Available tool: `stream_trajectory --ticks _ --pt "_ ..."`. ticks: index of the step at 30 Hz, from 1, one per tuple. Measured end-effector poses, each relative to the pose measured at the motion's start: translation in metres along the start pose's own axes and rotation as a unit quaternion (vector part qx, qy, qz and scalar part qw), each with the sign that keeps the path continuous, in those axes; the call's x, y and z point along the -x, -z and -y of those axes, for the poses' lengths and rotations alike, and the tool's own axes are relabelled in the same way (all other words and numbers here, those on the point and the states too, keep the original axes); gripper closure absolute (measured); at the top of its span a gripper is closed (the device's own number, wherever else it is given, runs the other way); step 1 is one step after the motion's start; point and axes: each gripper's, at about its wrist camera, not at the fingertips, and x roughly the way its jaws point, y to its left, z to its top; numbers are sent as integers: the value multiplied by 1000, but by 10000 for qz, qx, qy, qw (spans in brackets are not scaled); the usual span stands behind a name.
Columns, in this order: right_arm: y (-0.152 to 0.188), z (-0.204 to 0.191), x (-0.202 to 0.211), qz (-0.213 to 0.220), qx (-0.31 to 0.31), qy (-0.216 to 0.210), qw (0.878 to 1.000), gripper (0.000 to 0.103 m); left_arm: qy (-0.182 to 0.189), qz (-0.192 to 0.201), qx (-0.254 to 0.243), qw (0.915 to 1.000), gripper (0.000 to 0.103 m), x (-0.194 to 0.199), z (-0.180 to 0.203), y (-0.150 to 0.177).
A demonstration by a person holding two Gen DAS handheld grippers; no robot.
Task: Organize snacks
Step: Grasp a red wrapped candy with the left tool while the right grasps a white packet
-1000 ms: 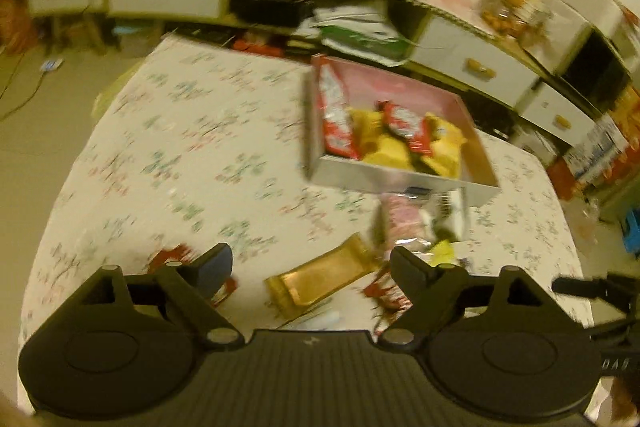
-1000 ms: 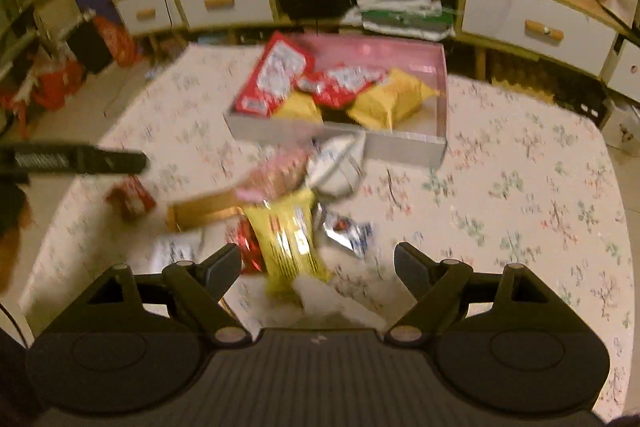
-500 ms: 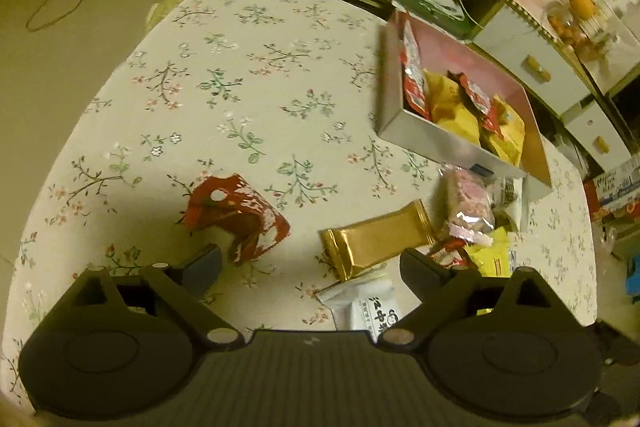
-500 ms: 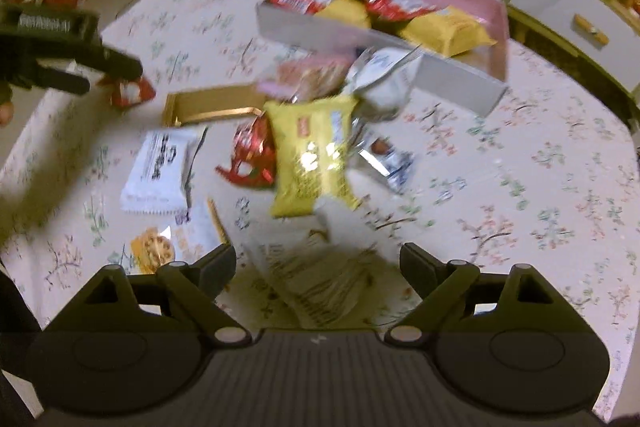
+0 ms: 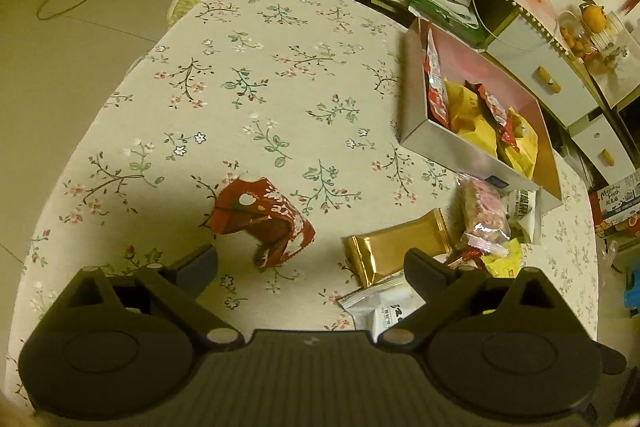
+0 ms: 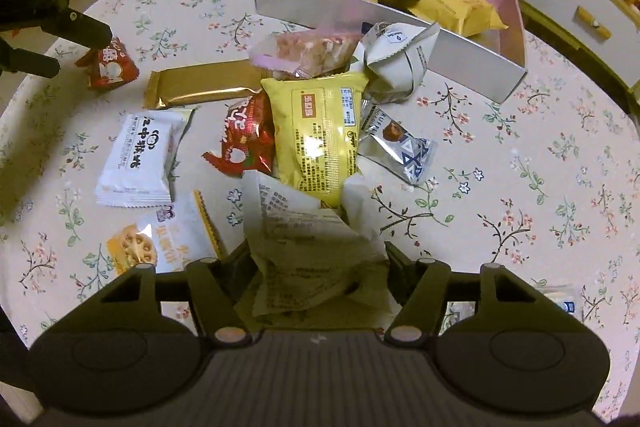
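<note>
The right gripper (image 6: 318,259) is clamping a crumpled pale snack packet (image 6: 308,247) between its jaws at the near edge of the desk (image 6: 540,155), which is wearing a floral cloth. The left gripper (image 5: 310,263) is hovering with its jaws spread wide and empty, just above a small dark red snack packet (image 5: 260,221) lying apart from the rest. A gold-wrapped bar (image 5: 396,247) is lying just to that packet's right. In the right wrist view, loose snacks are crowding the middle of the desk: a yellow packet (image 6: 320,139), a white packet with dark lettering (image 6: 140,157), a red foil packet (image 6: 244,139) and a pink-speckled clear bag (image 6: 308,51). Beyond the pile, a grey box with a pink lining (image 6: 460,55) is sitting on the far side of the desk, already holding red and yellow packets. White drawers with wooden handles (image 5: 548,79) are lining the wall behind.
</note>
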Motion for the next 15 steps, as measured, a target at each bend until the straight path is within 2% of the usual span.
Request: stream_trajectory --ticks 4,12,15 --pt "0 1 9 37 -81 -78 9999 43 -39 25 27 10000 2 0 -5 -1" --pt "-6 26 33 402 -608 -242 9970 44 -62 54 136 9999 2 -2 -17 -6" --pt "-9 37 42 577 -846 -396 9940 44 -163 92 -16 9998 2 -7 -13 -5"
